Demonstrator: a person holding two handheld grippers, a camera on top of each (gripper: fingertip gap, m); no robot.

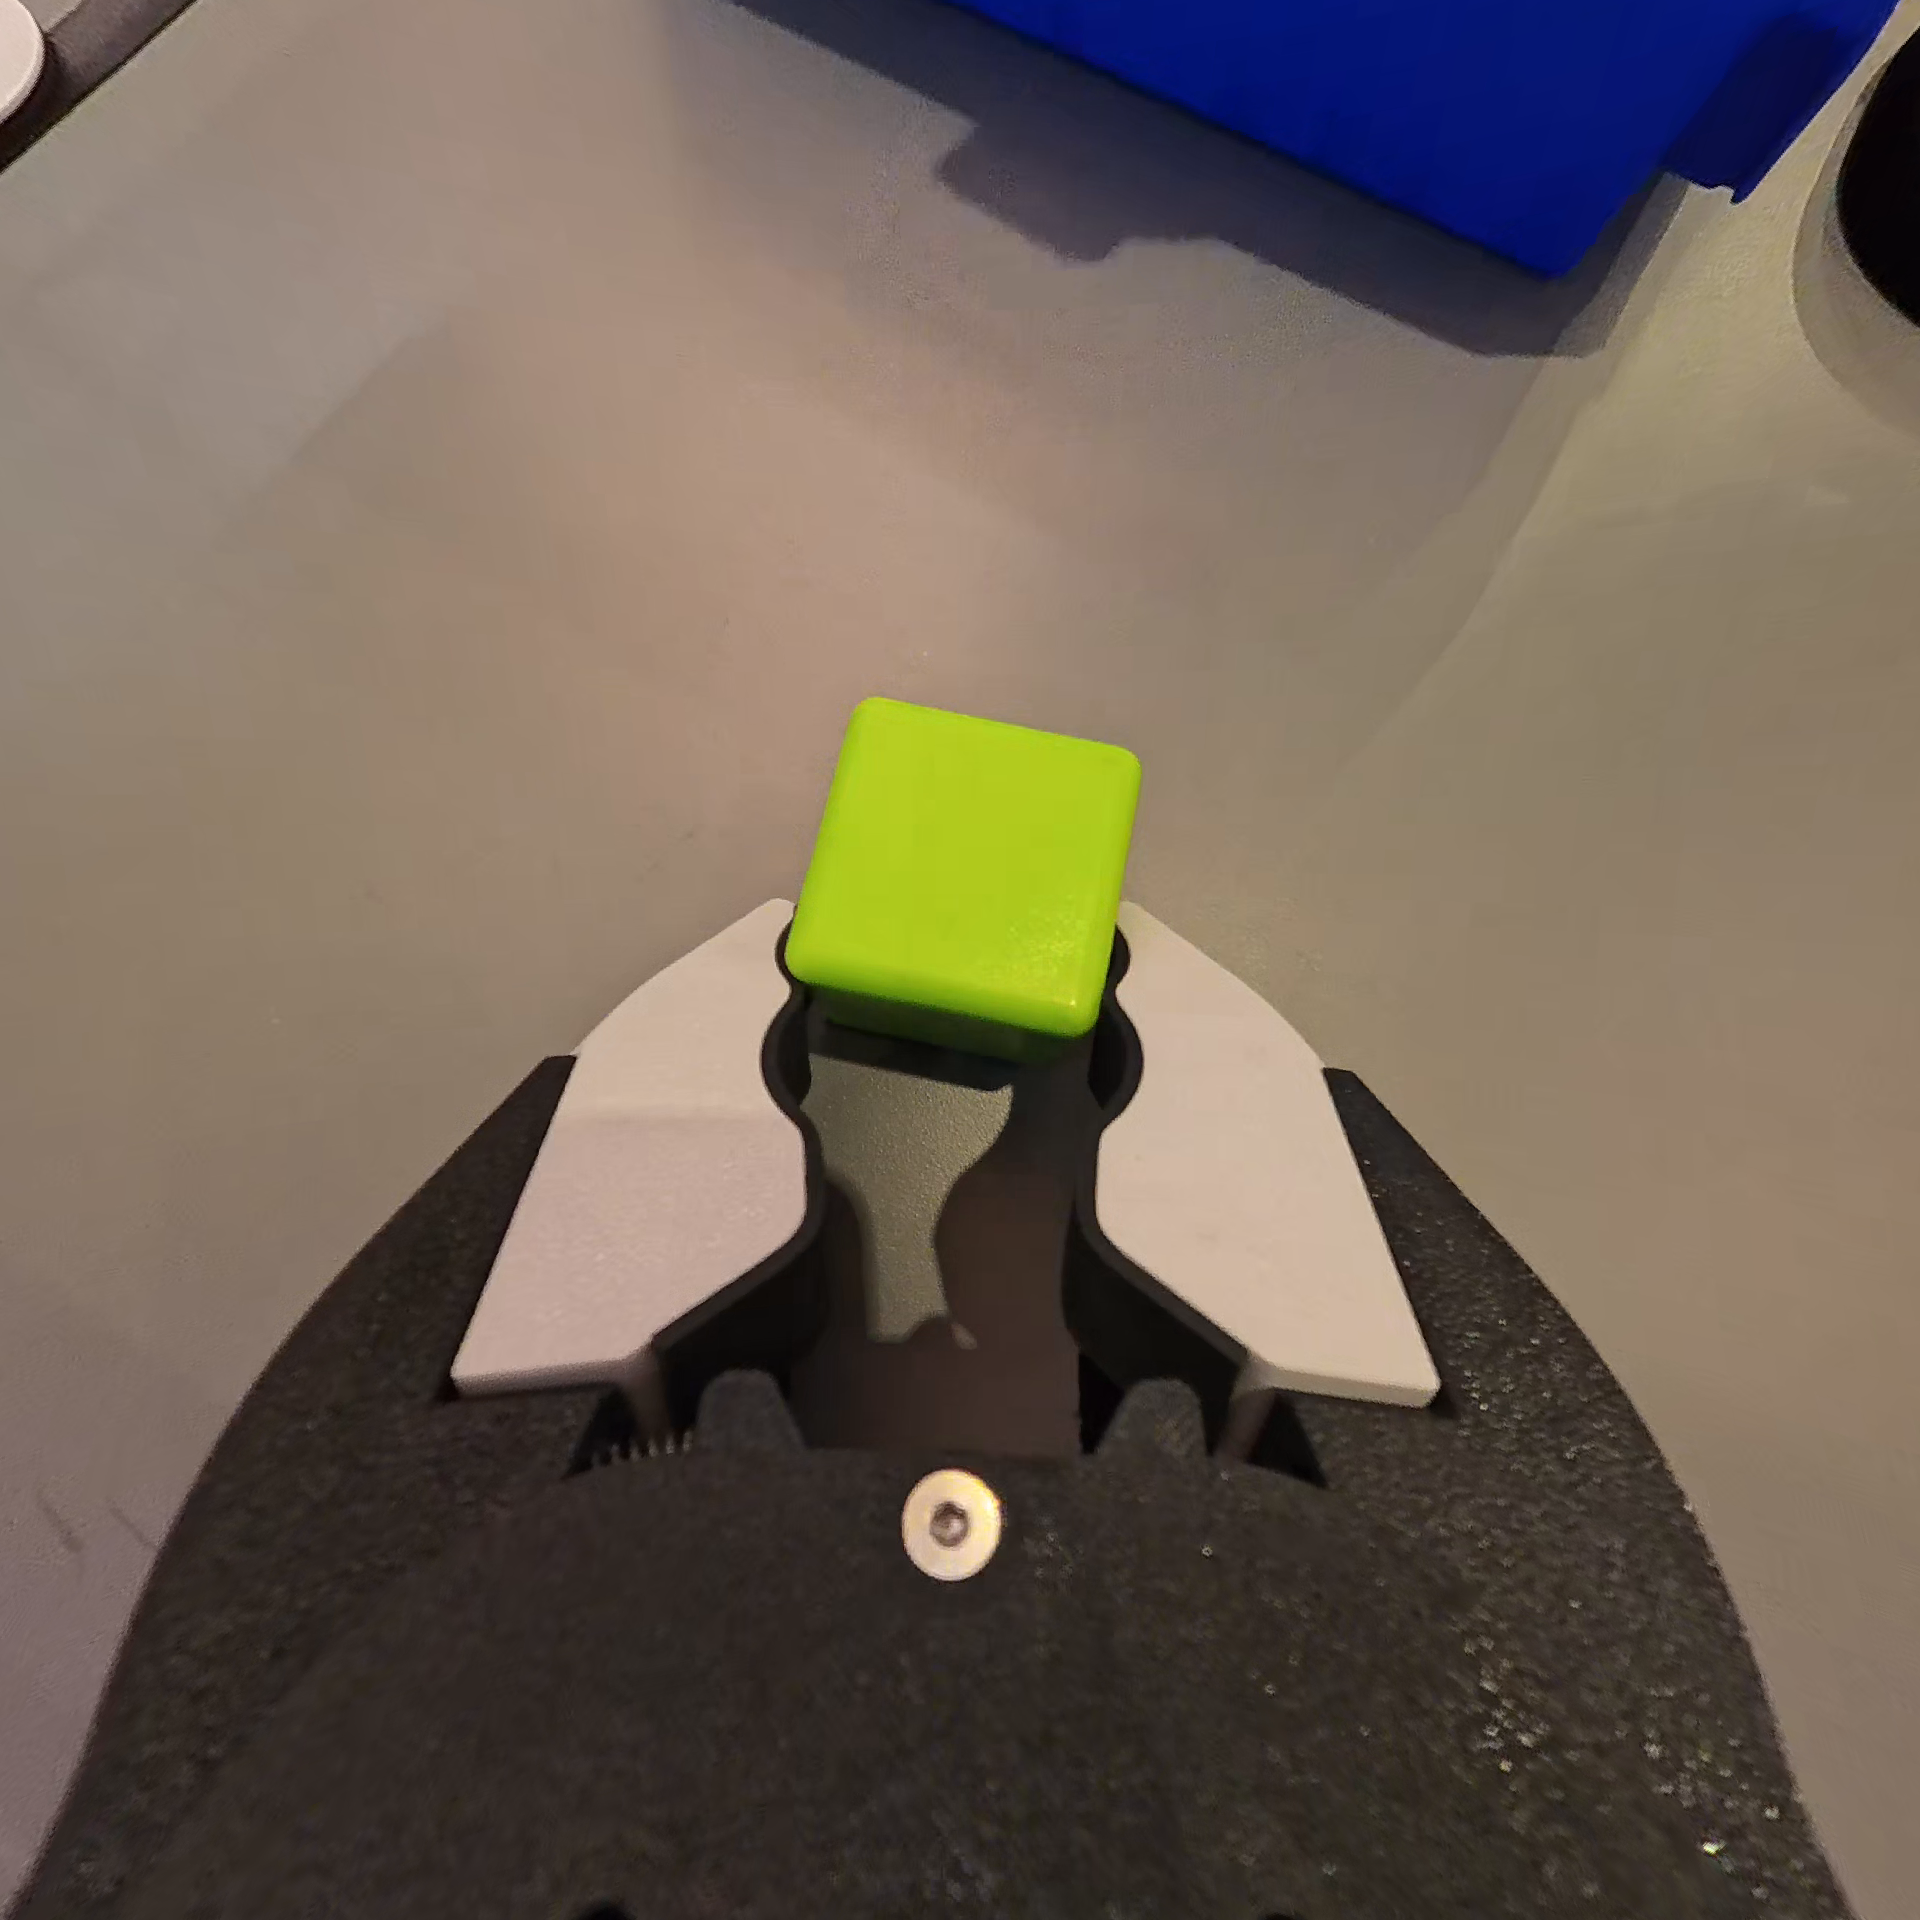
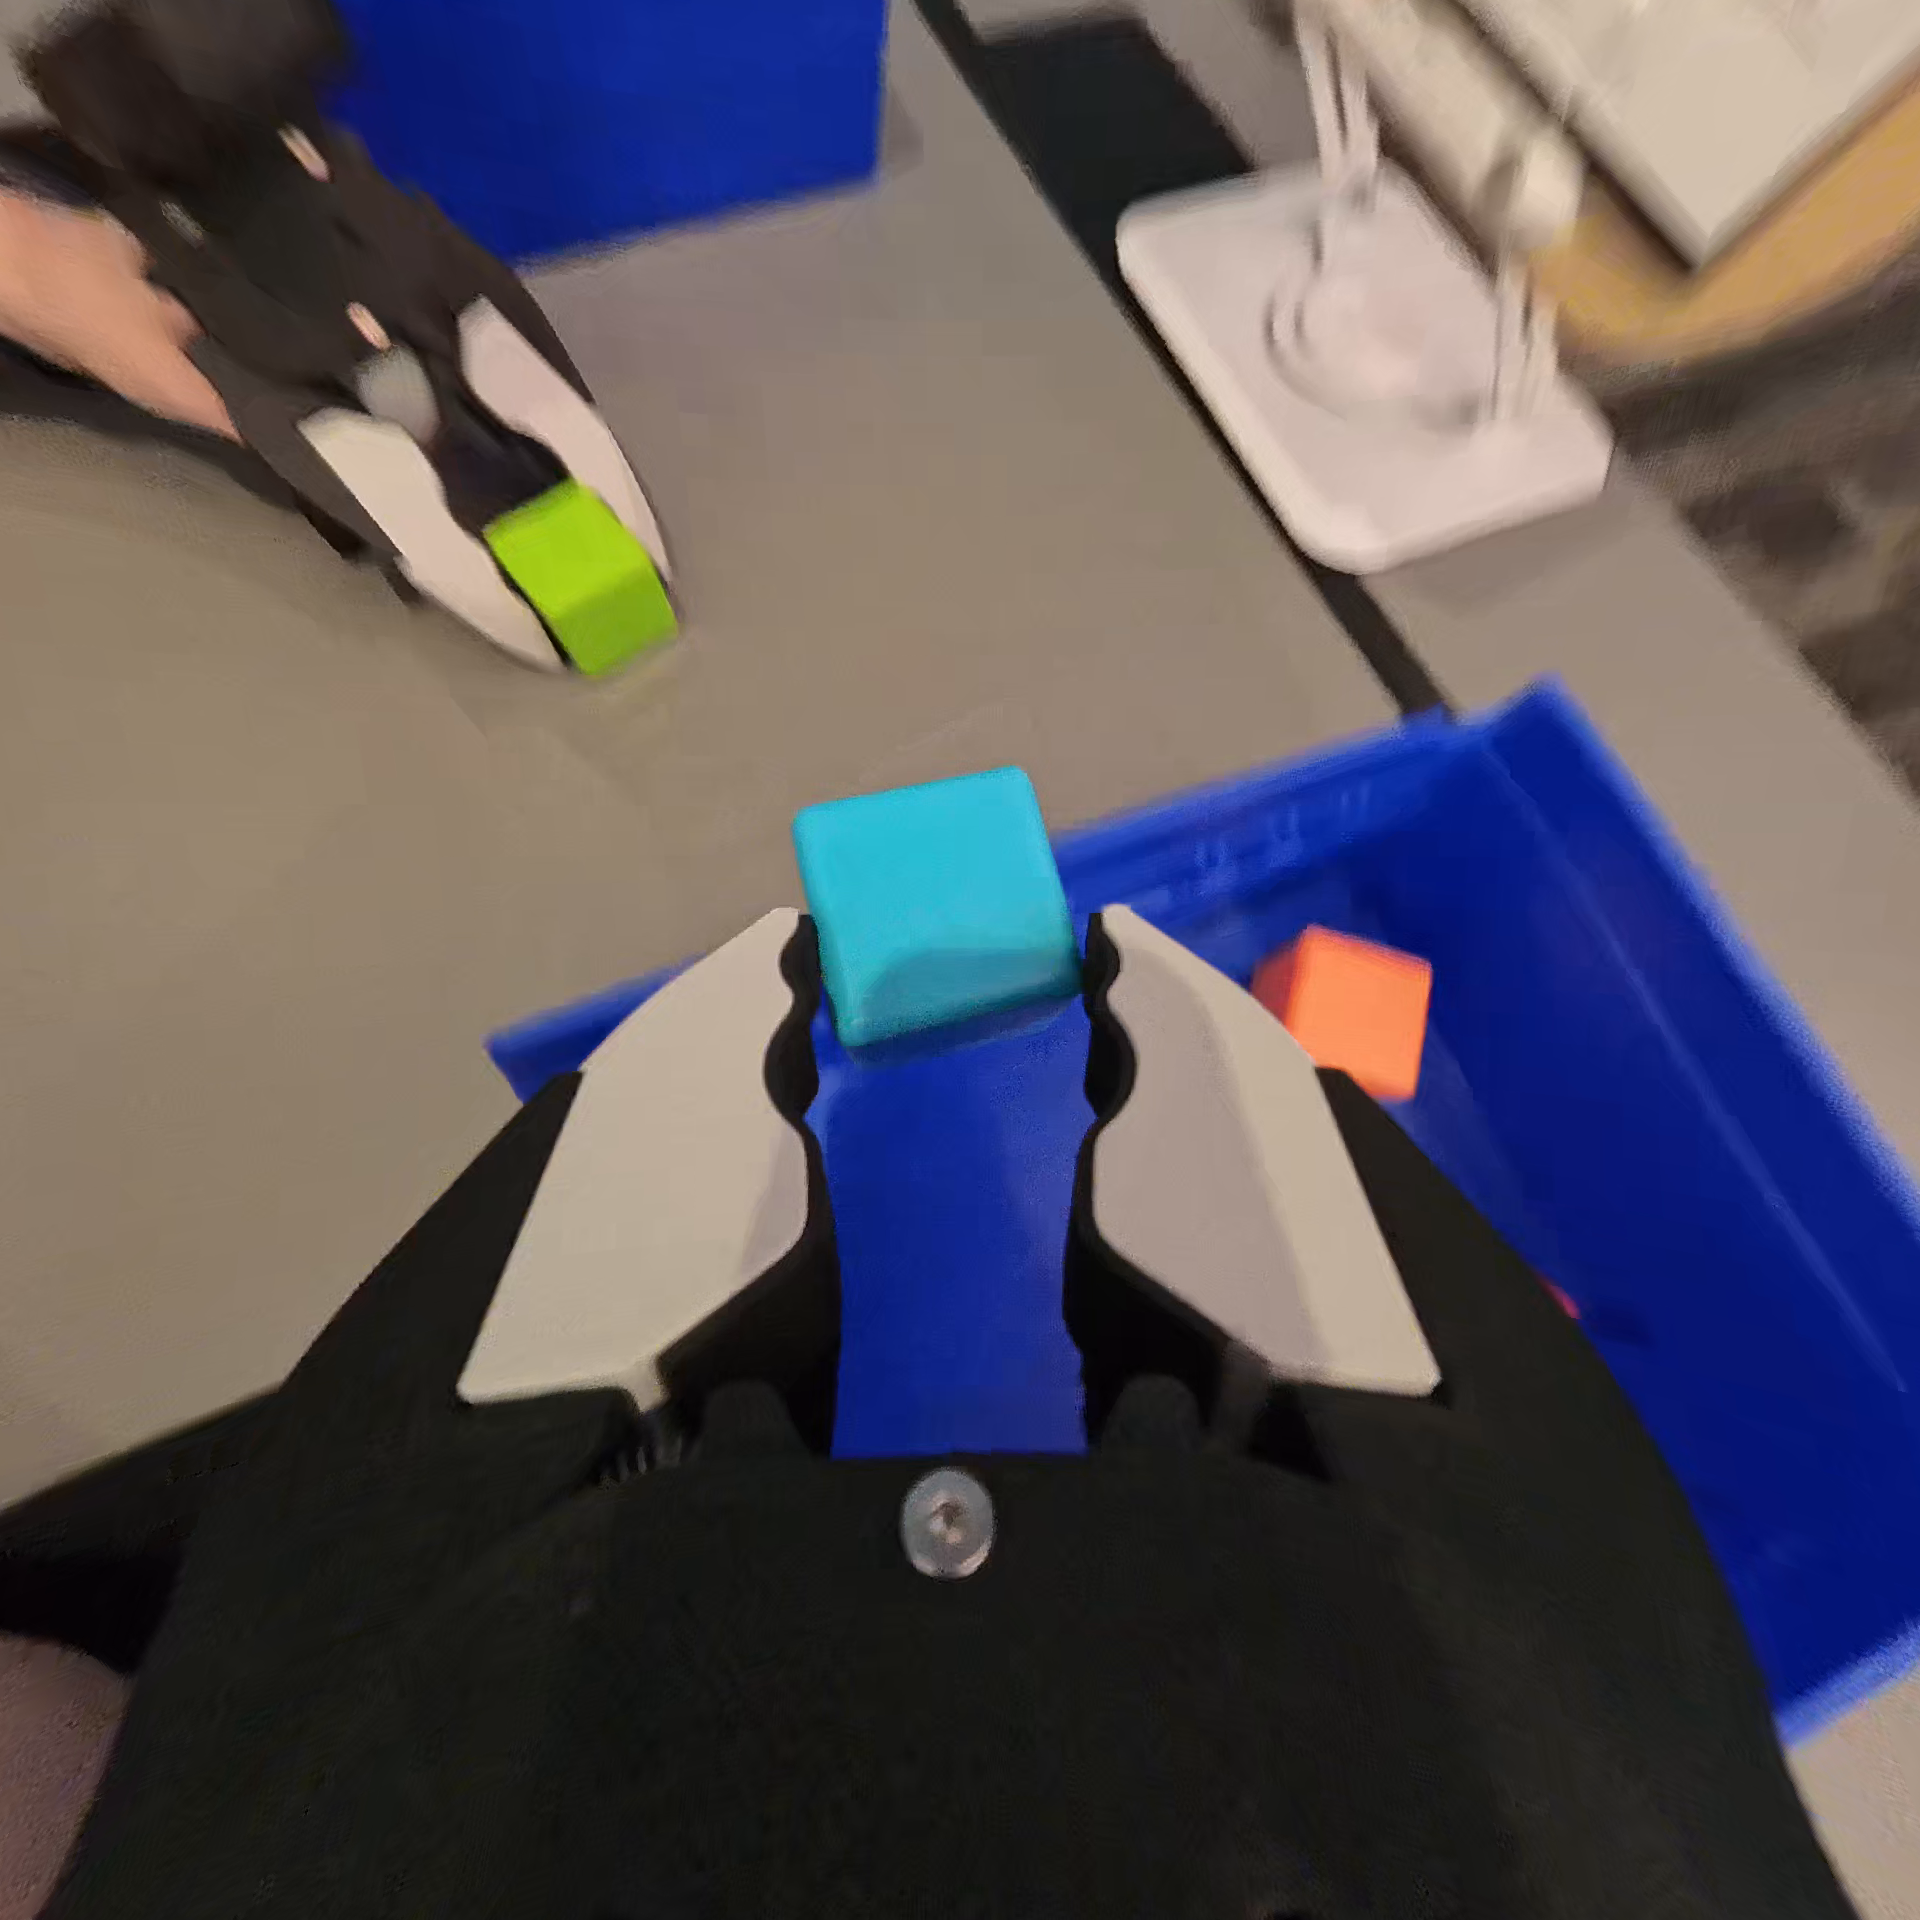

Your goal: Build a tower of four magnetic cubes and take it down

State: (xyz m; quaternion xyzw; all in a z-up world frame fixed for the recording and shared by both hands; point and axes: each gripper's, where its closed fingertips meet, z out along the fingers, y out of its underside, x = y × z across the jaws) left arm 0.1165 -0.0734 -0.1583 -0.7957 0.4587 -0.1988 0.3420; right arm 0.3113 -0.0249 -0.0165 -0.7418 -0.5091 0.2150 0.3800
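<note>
Right wrist view, biggest first: grey table (image 2: pixel 260 935), bare where a tower would go, no stack anywhere in either view. Blue bin (image 2: pixel 1662 1039) sits at the near right of the table; a second blue bin (image 2: pixel 623 125) is at the far edge. White stand base (image 2: pixel 1351 416) far right, blurred, unrelated.

Left gripper (image 2: pixel 592 582) is low over the table with the green cube (image 2: pixel 577 582) pinched between its tips; cannot tell whether the cube touches the surface. Left wrist view agrees: green cube (image 1: pixel 961 873) clamped at the fingertips, grey table beneath, nothing under it.

Right gripper (image 2: pixel 940 935) is closed on a cyan cube (image 2: pixel 930 894), held above the near bin's rim. Orange cube (image 2: pixel 1345 1003) lies inside that bin; a reddish bit beside the right finger is too hidden to call.

Progress judgement: early build. Zero cubes stacked, two in hand, at least one left in the bin, takedown entirely ahead.
</note>
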